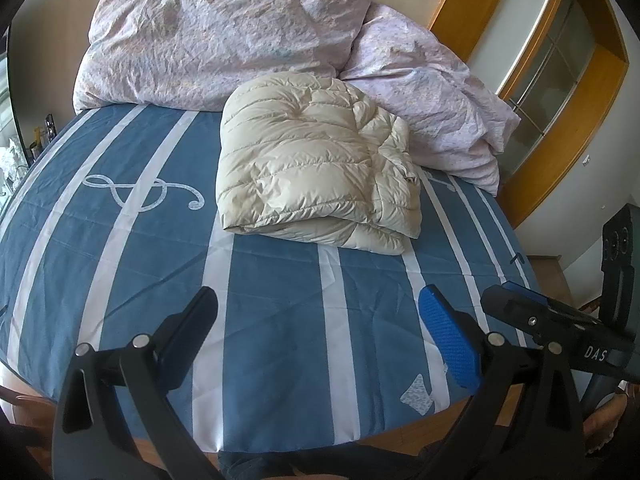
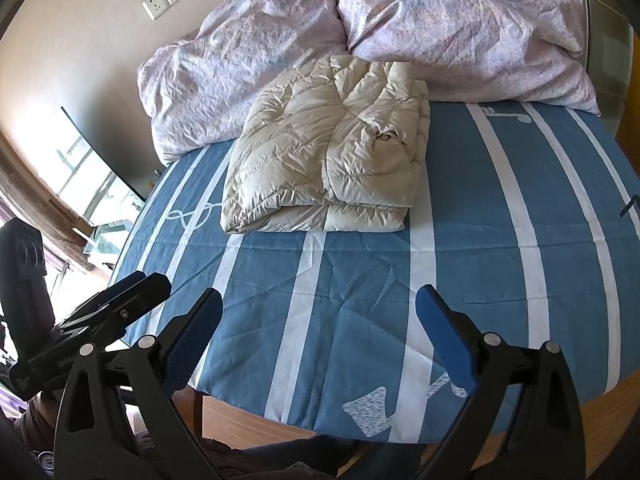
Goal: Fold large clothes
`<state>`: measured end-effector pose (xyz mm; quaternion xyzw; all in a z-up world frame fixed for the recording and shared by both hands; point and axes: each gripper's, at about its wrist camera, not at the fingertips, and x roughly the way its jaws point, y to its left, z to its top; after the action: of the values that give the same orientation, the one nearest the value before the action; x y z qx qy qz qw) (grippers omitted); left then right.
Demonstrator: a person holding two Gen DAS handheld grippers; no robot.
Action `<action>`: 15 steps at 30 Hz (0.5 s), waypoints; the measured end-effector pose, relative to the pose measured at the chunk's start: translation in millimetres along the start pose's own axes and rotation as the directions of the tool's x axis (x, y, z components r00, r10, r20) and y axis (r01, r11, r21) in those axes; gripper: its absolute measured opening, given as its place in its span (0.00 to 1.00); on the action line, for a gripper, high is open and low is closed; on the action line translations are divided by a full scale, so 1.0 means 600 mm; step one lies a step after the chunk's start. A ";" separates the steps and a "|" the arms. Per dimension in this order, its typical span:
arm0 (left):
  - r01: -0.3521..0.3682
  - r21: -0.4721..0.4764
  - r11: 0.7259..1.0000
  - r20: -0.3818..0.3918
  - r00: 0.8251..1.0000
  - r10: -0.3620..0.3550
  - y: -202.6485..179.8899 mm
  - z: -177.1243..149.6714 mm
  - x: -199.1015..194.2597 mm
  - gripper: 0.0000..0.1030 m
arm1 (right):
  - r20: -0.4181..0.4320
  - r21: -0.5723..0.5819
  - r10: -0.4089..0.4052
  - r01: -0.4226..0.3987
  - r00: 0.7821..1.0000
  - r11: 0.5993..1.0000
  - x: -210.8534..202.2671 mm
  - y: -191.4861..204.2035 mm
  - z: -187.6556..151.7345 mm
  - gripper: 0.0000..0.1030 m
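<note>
A cream quilted down jacket [image 1: 316, 164] [image 2: 332, 160] lies folded into a thick bundle on the blue-and-white striped bed sheet [image 1: 272, 300] [image 2: 360, 280], near the far side of the bed. My left gripper [image 1: 320, 304] hovers open over the near edge of the bed, well short of the jacket, with nothing between its fingers. My right gripper [image 2: 320, 304] is open too, empty, and equally far back from the jacket. Each gripper also shows from the side in the other's view: the right one [image 1: 516, 300], the left one [image 2: 140, 284].
A crumpled pink floral duvet [image 1: 224, 36] [image 2: 440, 28] is heaped along the wall behind the jacket and touches it. A wooden-framed cabinet with glass doors [image 1: 560, 64] stands at the right. A window [image 2: 88, 176] lies to the left. The wooden bed frame [image 2: 600, 412] shows below the sheet.
</note>
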<state>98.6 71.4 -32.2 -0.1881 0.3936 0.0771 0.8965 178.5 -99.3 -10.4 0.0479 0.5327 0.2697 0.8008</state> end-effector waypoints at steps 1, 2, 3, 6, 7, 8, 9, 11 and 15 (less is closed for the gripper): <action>0.001 0.001 1.000 0.000 1.000 -0.001 -0.002 0.001 0.000 0.97 | -0.001 0.000 0.000 0.000 1.000 1.000 0.001 0.001 -0.001 0.96; 0.000 0.001 1.000 0.001 1.000 0.000 0.000 0.000 0.000 0.97 | 0.000 0.000 0.000 0.000 1.000 1.000 0.001 0.001 -0.001 0.96; 0.001 0.001 1.000 0.001 1.000 -0.001 -0.002 0.001 0.000 0.97 | 0.000 0.001 0.000 0.000 1.000 1.000 0.001 0.001 -0.001 0.96; 0.000 0.001 1.000 0.001 1.000 0.000 -0.002 0.001 0.000 0.97 | -0.001 -0.001 0.001 -0.001 1.000 1.000 0.002 0.002 -0.001 0.96; -0.001 0.000 1.000 0.001 1.000 0.001 -0.001 0.002 0.001 0.97 | -0.001 -0.001 0.000 0.000 1.000 1.000 0.002 0.001 0.000 0.96; -0.002 -0.001 1.000 0.001 1.000 0.002 0.002 0.001 0.001 0.97 | -0.001 0.000 0.000 0.000 1.000 1.000 0.002 0.001 0.000 0.96; -0.004 -0.003 1.000 0.001 1.000 0.004 0.004 0.001 0.001 0.97 | -0.001 0.000 -0.001 0.001 1.000 1.000 0.002 0.001 0.000 0.96; -0.006 -0.006 1.000 0.001 1.000 0.006 0.009 0.000 0.000 0.97 | -0.001 0.000 -0.001 0.001 1.000 1.000 0.002 0.002 0.000 0.96; -0.008 -0.006 1.000 0.000 1.000 0.008 0.007 0.001 0.002 0.97 | 0.000 0.005 -0.002 0.002 1.000 1.000 0.003 0.003 0.000 0.96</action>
<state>98.8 75.4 -33.7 -0.1891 0.3940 0.0820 0.8957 178.2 -97.3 -11.2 0.0492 0.5334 0.2675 0.8009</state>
